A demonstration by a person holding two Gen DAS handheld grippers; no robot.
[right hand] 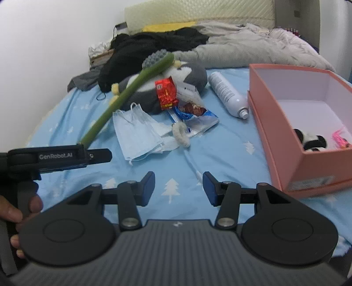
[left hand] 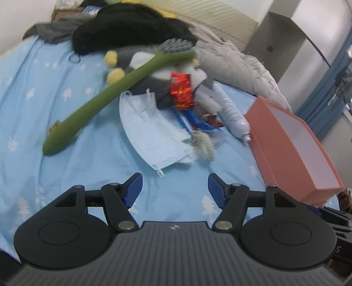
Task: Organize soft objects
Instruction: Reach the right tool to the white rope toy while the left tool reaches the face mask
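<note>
Face masks [right hand: 138, 134] left of pink box [right hand: 275, 123]; left gripper [right hand: 96, 155] reads "GenRobot.AI", released; right gripper [right hand: 178, 189] released, empty.

A bed [right hand: 220, 158] under a pale blue sheet printed with white trees fills the room, its cream padded headboard [right hand: 198, 15] against a plain white wall [right hand: 44, 44]. A grey quilt [right hand: 253, 44] lies bunched near the headboard; the light is even and soft

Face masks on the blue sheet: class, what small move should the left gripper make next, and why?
Probably ease the left gripper forward and down onto the face masks. Its fingers stand open and empty, the soft masks lie just ahead, and the pink box waits alongside.
</note>
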